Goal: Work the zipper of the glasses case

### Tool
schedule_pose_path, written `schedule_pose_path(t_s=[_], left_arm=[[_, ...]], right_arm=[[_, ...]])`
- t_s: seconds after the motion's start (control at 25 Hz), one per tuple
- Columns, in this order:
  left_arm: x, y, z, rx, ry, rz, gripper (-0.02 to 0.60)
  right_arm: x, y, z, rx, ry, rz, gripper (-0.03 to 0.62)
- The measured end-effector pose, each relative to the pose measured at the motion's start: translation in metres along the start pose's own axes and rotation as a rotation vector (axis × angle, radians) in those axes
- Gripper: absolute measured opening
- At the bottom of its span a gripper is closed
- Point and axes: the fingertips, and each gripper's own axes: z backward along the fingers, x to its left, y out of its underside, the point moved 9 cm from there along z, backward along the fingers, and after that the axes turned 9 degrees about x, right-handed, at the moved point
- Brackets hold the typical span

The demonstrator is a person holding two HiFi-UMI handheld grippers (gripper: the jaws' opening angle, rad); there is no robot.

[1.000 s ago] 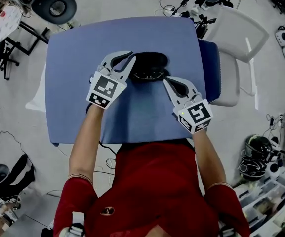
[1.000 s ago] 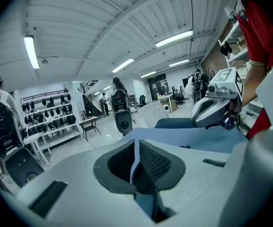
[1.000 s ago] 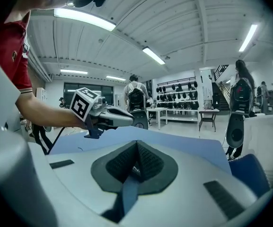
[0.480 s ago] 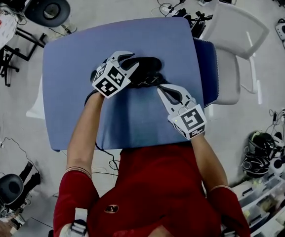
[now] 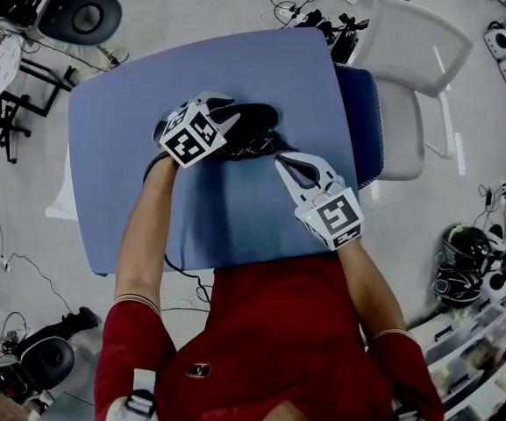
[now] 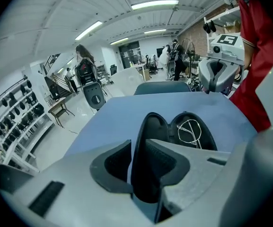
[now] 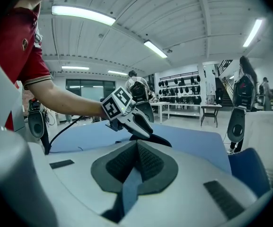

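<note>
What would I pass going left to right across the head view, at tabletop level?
left gripper → glasses case → right gripper → dark blue cushion → white chair

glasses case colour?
Black case, inside and out, lying open on the blue table. It shows best in the left gripper view.

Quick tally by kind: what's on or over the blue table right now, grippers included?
case: 1
glasses: 1
grippers: 2, left gripper and right gripper
Total: 4
</note>
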Motion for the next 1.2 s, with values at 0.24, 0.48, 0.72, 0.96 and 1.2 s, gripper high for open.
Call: schedule_pose_path(t_s=[0.24,0.48,0.72,0.96,1.2], left_arm=[[-0.002,-0.005,0.006,0.025,-0.04,-0.026,0.046],[-0.011,-0.012,0.022,0.006,-0.079,-0.085,0.044],[-0.04,-0.016,0.048,-0.035,-0.11,-0.144,0.044],[-0.068,-0.015,0.062,-0.059,-0.109,-0.149,0.044],[-0.098,-0.012,0.069,-0.051,-0.129,-0.171,0.044]], right_arm=[[-0.003,0.0,0.001,-0.006,-0.006,-0.011,-0.003],[-0.006,-0.002,0.005,-0.019,0.001,-0.028,-0.003],[0.001,0.004,0.01,-0.012,-0.004,-0.022,-0.003],[0.006,0.009,0.016,-0.016,-0.006,-0.017,-0.003],[-0.009,-0.002,0.021,-0.055,0.026,-0.045,-0.003]])
